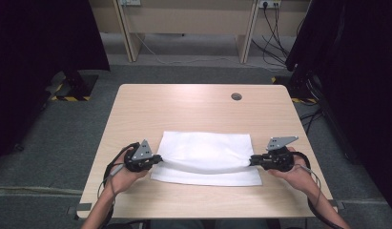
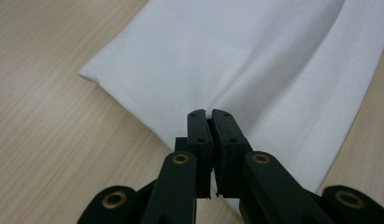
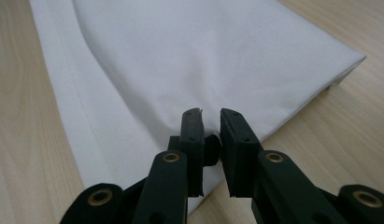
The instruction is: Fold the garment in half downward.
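Note:
A white cloth lies folded on the light wooden table, near its front edge. My left gripper is at the cloth's left side, shut on its upper layer. In the left gripper view the jaws meet tightly, and creases in the cloth run into them. My right gripper grips the cloth's right side. In the right gripper view a narrow slit shows between the jaws, and the cloth puckers toward them. The upper layer is stretched between both grippers, and the bottom layer lies flat.
A round cable hole sits at the table's back right. Grey carpet surrounds the table. Black curtains hang on both sides, and cables lie on the floor at the back right. Another desk stands beyond.

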Tool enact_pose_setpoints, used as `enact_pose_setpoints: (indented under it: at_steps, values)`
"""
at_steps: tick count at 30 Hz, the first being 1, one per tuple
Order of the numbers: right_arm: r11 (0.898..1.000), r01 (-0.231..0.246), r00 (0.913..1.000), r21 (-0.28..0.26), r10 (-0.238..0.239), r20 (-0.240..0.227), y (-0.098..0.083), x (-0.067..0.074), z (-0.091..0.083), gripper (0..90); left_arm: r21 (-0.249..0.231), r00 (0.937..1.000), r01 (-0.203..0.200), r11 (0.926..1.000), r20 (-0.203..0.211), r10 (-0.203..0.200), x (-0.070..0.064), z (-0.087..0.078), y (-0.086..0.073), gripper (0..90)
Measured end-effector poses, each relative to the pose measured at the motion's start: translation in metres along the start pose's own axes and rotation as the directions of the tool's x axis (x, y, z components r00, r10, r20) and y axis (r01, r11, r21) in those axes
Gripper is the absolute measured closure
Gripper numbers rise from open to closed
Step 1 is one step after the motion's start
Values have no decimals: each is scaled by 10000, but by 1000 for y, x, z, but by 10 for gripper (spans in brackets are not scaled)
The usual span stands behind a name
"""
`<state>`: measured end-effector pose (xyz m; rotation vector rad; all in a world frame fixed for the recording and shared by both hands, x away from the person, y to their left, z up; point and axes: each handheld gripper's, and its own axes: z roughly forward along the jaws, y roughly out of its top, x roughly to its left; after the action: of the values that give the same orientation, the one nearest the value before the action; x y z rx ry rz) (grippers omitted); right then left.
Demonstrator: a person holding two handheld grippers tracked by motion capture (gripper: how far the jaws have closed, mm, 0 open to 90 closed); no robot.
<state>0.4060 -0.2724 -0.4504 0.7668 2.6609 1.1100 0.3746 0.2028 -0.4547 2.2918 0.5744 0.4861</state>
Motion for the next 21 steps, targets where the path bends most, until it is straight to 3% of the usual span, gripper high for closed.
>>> enact_pose_setpoints:
  at_steps: [5,11,15,21]
  values:
    - [9979,381,9993,522,-384,43,-2,4,6,794,441,9996,-206,9988,181,198,-5,7,-3,858]
    - [9972,444,9987,598,-459,233,-3,5,9,793,720,9994,-274,9970,231,258,-5,17,-3,856]
    - [9975,392,9984,592,-416,394,-1,3,12,794,810,9993,-338,9961,162,326,-1,23,2,856]
    - [9984,205,9964,524,-247,812,7,-8,19,793,803,9999,-117,9967,-90,124,15,36,8,856]
